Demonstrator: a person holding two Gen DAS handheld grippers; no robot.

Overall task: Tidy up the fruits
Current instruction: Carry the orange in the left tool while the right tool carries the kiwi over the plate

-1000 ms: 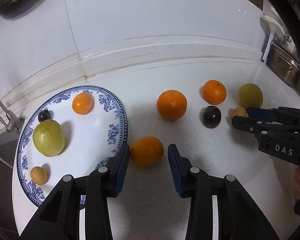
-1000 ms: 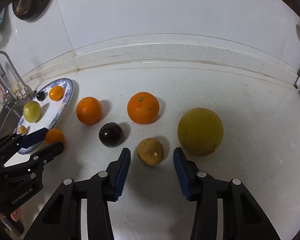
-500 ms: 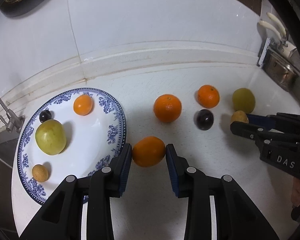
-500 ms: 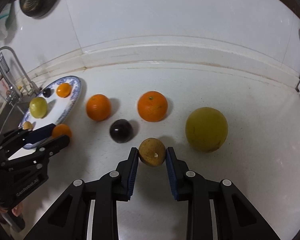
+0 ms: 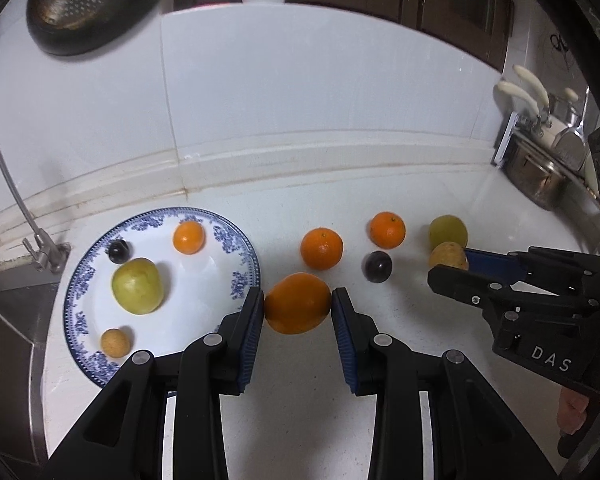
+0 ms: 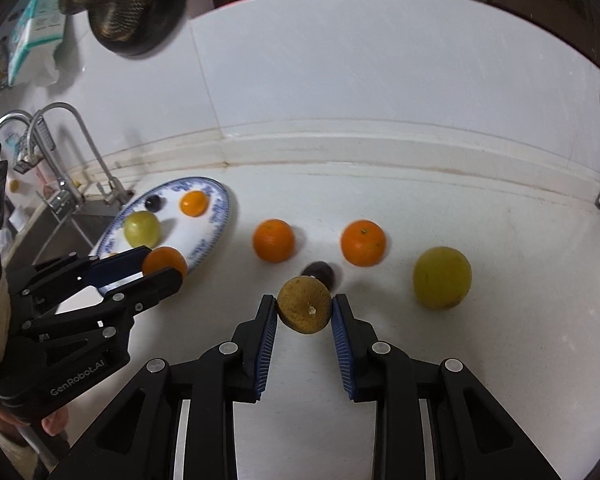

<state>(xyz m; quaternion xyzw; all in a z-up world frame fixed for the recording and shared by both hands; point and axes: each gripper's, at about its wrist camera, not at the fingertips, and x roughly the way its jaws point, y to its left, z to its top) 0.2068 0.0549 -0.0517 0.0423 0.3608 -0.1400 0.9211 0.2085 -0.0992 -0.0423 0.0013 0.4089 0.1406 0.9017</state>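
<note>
My left gripper (image 5: 298,308) is shut on an orange (image 5: 297,303), lifted just right of the blue-patterned plate (image 5: 242,248). The plate carries a green pear (image 5: 137,286), a small orange (image 5: 188,237), a dark plum (image 5: 119,251) and a small brown fruit (image 5: 115,343). My right gripper (image 6: 305,312) is shut on a brownish-yellow round fruit (image 6: 304,304), raised above the counter. On the counter lie two oranges (image 6: 273,240) (image 6: 363,243), a dark plum (image 6: 320,273) partly hidden behind the held fruit, and a yellow-green pear (image 6: 442,277).
A sink with steel taps (image 6: 66,184) lies left of the plate. A steel pot (image 5: 540,176) and white-handled utensils (image 5: 520,94) stand at the far right. A dark strainer (image 5: 84,4) hangs on the white tiled wall. A person's fingers (image 6: 54,424) show under the left gripper.
Both grippers went from open around their fruits to shut on them, then rose, so the orange and the brownish fruit now hang above the counter and more of the wall shows.
</note>
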